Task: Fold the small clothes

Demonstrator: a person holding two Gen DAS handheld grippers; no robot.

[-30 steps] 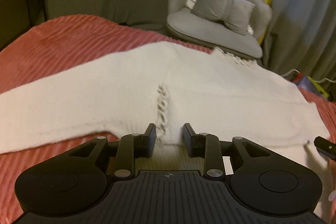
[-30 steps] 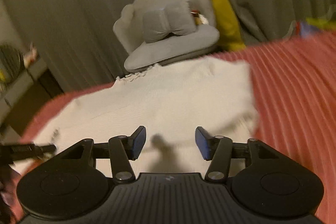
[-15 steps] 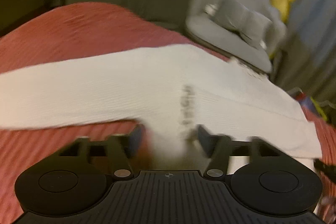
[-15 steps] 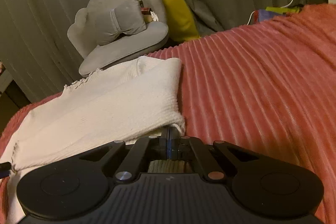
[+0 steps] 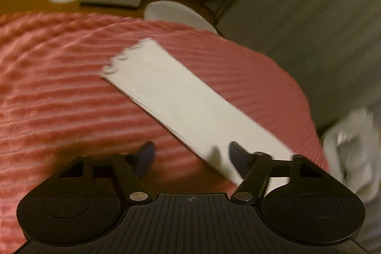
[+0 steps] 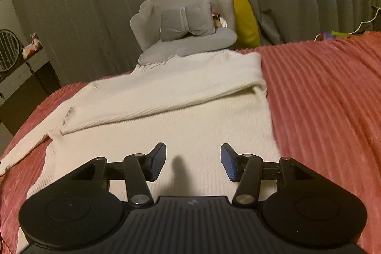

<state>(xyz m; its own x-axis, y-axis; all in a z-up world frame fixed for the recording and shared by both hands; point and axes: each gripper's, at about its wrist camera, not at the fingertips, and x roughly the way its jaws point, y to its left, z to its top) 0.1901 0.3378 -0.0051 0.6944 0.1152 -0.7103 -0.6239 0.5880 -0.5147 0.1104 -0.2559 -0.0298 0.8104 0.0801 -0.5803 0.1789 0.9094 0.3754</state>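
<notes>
My left gripper (image 5: 190, 156) hangs over the sleeve (image 5: 181, 101), fingers apart and holding nothing. My right gripper (image 6: 193, 161) hangs over the white sweater (image 6: 171, 125), fingers apart too.

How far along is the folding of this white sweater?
Done: one sleeve of the white sweater lies folded across its body. In hand: nothing; the right tool hovers open above the body, and the left tool is open by the other sleeve, which lies stretched out on the pink blanket. Left: that sleeve, then the body.
</notes>
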